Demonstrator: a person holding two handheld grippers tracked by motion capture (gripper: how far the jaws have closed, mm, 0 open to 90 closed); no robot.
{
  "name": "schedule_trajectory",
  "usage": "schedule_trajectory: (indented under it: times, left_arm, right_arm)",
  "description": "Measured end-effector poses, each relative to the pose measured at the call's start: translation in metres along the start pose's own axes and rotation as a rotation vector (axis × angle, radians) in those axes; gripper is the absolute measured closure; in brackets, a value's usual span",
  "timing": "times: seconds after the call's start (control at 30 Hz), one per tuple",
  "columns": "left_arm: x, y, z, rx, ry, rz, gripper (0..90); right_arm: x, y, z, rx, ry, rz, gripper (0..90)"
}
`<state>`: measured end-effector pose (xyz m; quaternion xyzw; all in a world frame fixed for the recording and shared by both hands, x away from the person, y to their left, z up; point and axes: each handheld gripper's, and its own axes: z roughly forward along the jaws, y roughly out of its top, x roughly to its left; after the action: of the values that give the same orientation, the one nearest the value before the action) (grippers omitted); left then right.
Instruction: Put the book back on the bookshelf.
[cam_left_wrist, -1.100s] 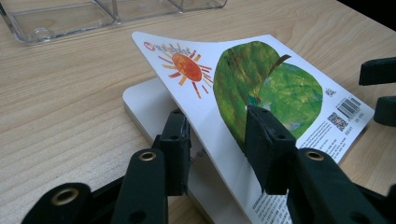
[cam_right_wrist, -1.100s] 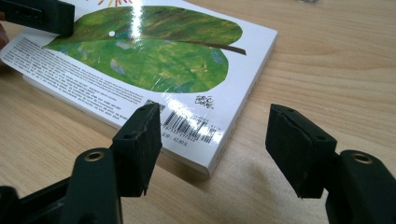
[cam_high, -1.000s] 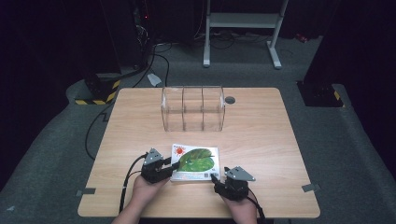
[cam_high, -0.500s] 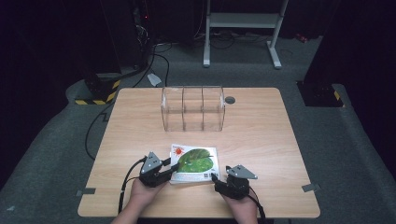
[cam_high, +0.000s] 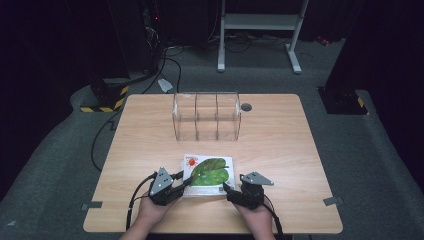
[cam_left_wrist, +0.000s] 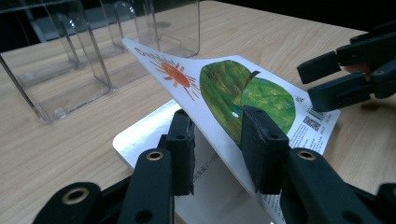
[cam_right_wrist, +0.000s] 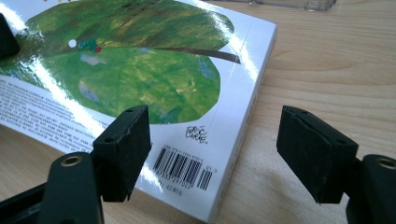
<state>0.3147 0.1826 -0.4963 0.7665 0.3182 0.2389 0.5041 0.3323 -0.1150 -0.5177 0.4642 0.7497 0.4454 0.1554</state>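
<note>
Your left gripper (cam_left_wrist: 219, 149) has been closing and pinches the lifted back cover of the glossy green-leaf picture book (cam_high: 209, 171). Your right gripper (cam_right_wrist: 215, 149) has been opening, jaws wide, straddling the book's near spine corner. Beyond stands the clear acrylic divider rack (cam_high: 206, 116); pages beneath the cover are hidden.

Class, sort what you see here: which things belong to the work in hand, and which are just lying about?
In the job: book, its cover pinched and lifted by the left gripper; right gripper, open at the book's corner.

Lying about: clear divided rack; cables on the floor.
</note>
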Motion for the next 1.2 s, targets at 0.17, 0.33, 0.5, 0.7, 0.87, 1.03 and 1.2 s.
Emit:
schedule_trajectory:
  times: [0.17, 0.33, 0.5, 0.7, 0.87, 1.03, 1.2]
  left_arm:
    - [-0.006, 0.000, -0.006, -0.017, -0.006, 0.037, 66.4]
    - [-0.008, -0.003, -0.010, -0.008, -0.015, 0.053, 68.1]
    - [-0.010, -0.006, -0.016, -0.005, -0.027, 0.069, 69.7]
    - [-0.012, -0.008, -0.018, 0.004, -0.023, 0.079, 70.2]
    - [-0.012, -0.010, -0.018, 0.019, -0.018, 0.076, 70.4]
    - [-0.011, -0.011, -0.018, 0.028, -0.013, 0.059, 70.4]
    - [-0.011, -0.011, -0.016, 0.029, -0.005, 0.052, 70.5]
  right_arm:
    - [-0.002, 0.003, 0.002, -0.006, 0.012, 0.005, 25.5]
    - [-0.002, 0.006, 0.005, -0.013, 0.017, 0.016, 25.5]
    - [-0.002, 0.011, 0.009, -0.018, 0.041, 0.027, 24.2]
    - [-0.004, 0.012, 0.015, -0.015, 0.091, 0.069, 23.3]
    - [0.001, 0.013, 0.016, -0.018, 0.100, 0.054, 25.0]
    - [0.001, 0.014, 0.014, -0.030, 0.093, 0.056, 29.0]
    - [0.001, 0.014, 0.011, -0.047, 0.079, 0.049, 31.3]
